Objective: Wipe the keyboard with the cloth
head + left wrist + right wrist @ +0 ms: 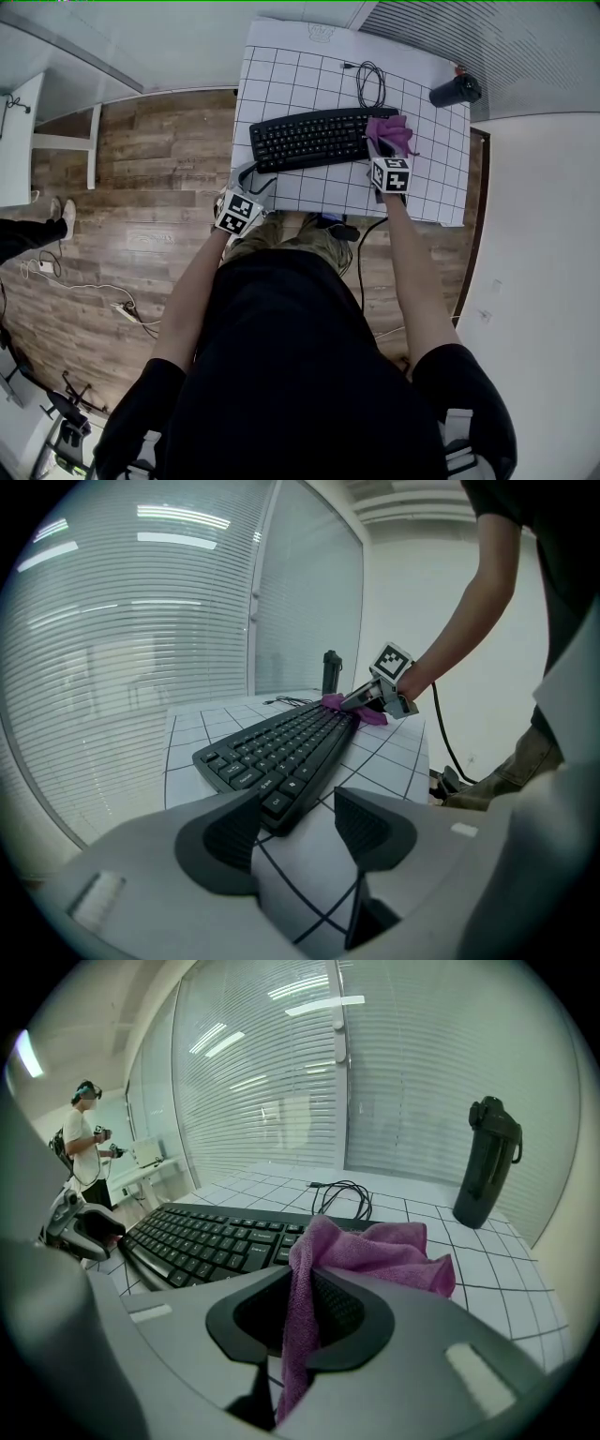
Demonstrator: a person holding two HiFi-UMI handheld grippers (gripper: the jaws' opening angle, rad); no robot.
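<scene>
While the right claw is closed tight on the purple cloth, a fold of the fabric is pinched between its two pads and the loose bulk spills forward beyond the jaws. Seen from the head view, the cloth rests on the 3 o'clock end of the black keyboard, covering the last keys there. The keyboard lies flat on the white gridded worktop, with its long side running 9 to 3 o'clock, tilted slightly.

At the keyboard's 7 o'clock corner sits the left claw. Its jaws stand wide apart. The near corner of the keyboard shows between them, and neither pad is seen pressing on it. The grid surface shows between the jaws beside that corner.

Just beyond the keyboard's 12 o'clock edge, above the cloth, lies a coiled black cable. A dark bottle stands upright near the worktop's 2 o'clock corner, well apart from the keyboard.

Wood flooring lies to the worktop's 9 o'clock side. In the right gripper view, a second person stands in the background at 9 o'clock.
</scene>
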